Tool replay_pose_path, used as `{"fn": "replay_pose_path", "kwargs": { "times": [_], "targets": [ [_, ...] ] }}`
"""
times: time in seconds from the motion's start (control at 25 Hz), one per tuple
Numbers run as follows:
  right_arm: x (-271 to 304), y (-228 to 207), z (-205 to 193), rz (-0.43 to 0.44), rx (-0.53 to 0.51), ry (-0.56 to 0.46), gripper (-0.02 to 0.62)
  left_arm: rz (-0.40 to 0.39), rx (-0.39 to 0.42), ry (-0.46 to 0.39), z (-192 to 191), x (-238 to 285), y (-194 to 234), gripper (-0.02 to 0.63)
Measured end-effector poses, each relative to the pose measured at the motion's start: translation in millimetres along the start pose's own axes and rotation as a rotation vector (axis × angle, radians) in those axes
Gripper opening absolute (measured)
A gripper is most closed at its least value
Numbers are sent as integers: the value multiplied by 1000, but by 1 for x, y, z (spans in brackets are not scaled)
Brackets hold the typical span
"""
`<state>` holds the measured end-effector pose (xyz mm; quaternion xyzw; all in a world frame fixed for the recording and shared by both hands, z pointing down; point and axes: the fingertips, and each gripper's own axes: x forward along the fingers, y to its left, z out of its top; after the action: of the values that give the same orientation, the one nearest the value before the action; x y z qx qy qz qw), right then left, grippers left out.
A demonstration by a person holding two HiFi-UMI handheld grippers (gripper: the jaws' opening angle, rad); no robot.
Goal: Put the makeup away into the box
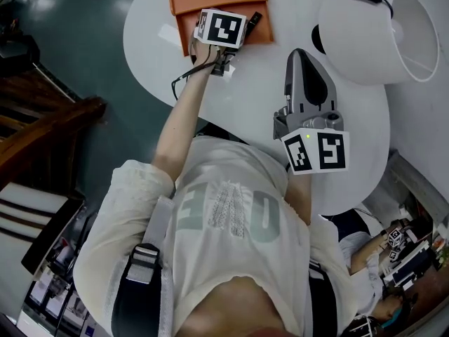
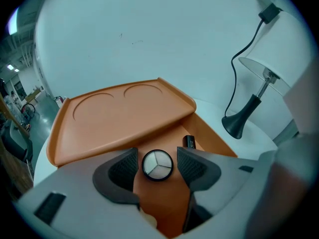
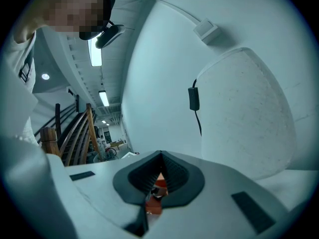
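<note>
Grey is the left hand-held gripper (image 2: 157, 153), and its jaws stand apart. A round makeup compact (image 2: 158, 164) with three pale colours shows between them, but the pads do not seem to press on it. I think it lies on the floor of the orange box (image 2: 164, 203), so that piece looks put away. A small black makeup tube (image 2: 188, 141) lies in the box too, just behind the compact. The box lid (image 2: 119, 118) stands up at the back and is not shut. The right hand-held gripper (image 3: 160, 159) is over the white bench (image 1: 252, 104), well apart from the box. Its jaws are almost together on a small orange-red thing (image 3: 155, 187); I cannot tell what it is. If it is makeup, it has yet to go in. I see no other makeup on the bench. A lamp (image 1: 365, 37) with a white shade sits off to the right and blocks nothing.
</note>
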<state>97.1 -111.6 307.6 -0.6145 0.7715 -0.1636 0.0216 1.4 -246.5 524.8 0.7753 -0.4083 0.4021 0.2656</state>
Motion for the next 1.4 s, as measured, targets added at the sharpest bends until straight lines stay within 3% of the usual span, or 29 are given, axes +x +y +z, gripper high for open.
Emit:
{"fn": "replay_pose_path", "kwargs": {
  "times": [0.16,0.4,0.48,0.6,0.72,0.8,1.0,1.4],
  "targets": [
    [-5,5,7,8,-19,-24,5,-3,-4,-129,19,-40,-6,233],
    [-14,25,29,34,-64,-87,5,-46,13,-515,77,-170,-22,222],
    [-19,34,38,33,-84,-108,5,-46,28,-631,86,-213,-27,198],
    [-31,49,59,6,-144,-139,5,13,52,-746,86,-258,-27,119],
    [-43,61,81,-22,-215,-176,5,53,60,-834,81,-291,-30,30],
    [-50,63,92,-48,-227,-207,5,67,59,-879,75,-310,-35,17],
    [-63,68,109,-78,-202,-252,5,78,41,-967,64,-353,-40,8],
    [-59,85,98,-57,-261,-203,5,87,57,-1059,64,-385,-44,8]
  ]
}}
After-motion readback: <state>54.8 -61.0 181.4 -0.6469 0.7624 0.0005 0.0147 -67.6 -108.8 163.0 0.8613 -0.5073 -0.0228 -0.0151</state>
